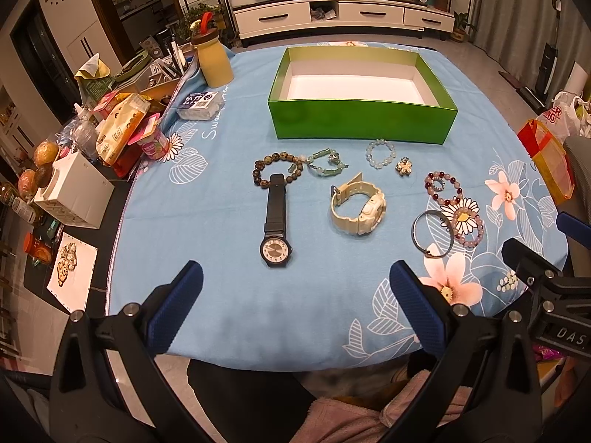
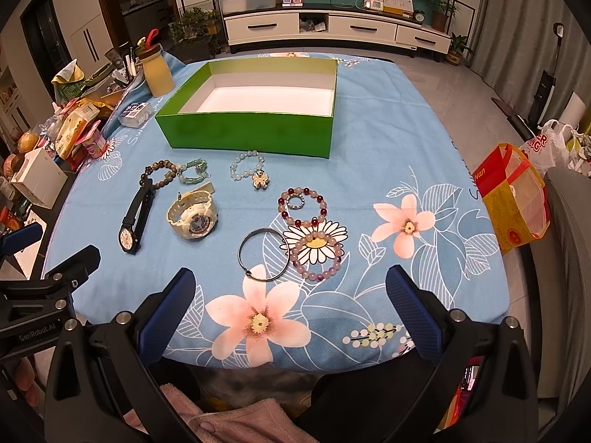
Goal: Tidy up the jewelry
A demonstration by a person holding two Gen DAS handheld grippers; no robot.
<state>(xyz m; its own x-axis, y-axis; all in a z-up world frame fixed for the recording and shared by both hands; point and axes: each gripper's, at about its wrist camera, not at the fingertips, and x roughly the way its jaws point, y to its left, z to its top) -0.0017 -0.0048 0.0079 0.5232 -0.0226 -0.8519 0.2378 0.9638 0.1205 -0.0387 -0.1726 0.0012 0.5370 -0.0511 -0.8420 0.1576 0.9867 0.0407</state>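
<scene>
Both your left claw (image 1: 295,295) and right claw (image 2: 290,297) hang spread, empty. The thin bangle (image 2: 264,254) touches a pink bead bracelet (image 2: 317,256); pinching either may drag both across the desk (image 2: 388,155).

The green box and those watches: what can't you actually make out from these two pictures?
- Green box: in both views the near wall hides the front strip of its floor.
- Black watch: the time on its dial is too small to read.
- White watch: face tilted and blurred, unreadable.
- Left tongs and right tongs: the bottom edge cuts off the hands holding them.
</scene>
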